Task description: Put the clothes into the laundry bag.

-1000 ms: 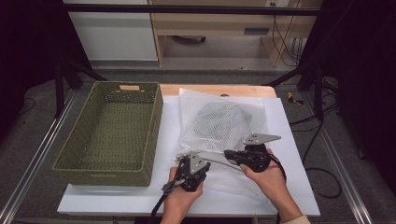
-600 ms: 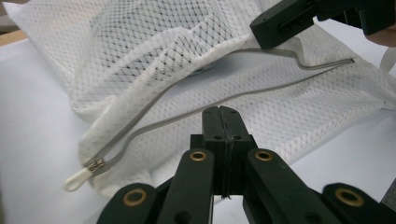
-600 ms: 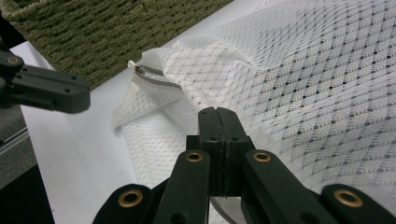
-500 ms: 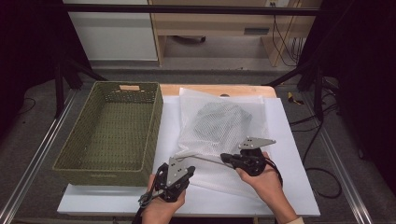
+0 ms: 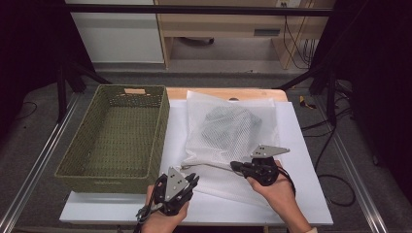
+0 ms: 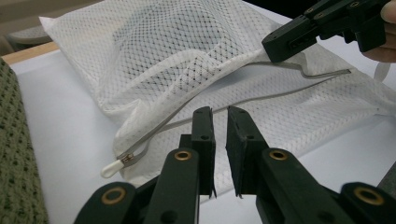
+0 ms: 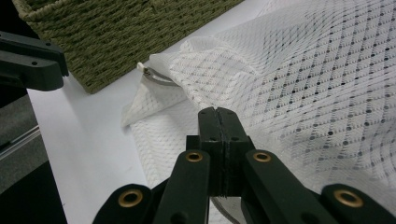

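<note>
High view, left gripper (image 5: 190, 178) at lower centre, jaws just parted, nothing between them, right gripper (image 5: 236, 166) clenched on white mesh bag (image 5: 228, 128) edge, green basket (image 5: 114, 138) at left

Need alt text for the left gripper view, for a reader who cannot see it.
A white mesh laundry bag lies on a white table, its zipper open and the white pull tab at the near end. The left gripper hovers slightly open and empty, while the right gripper pinches the bag's upper edge.
</note>
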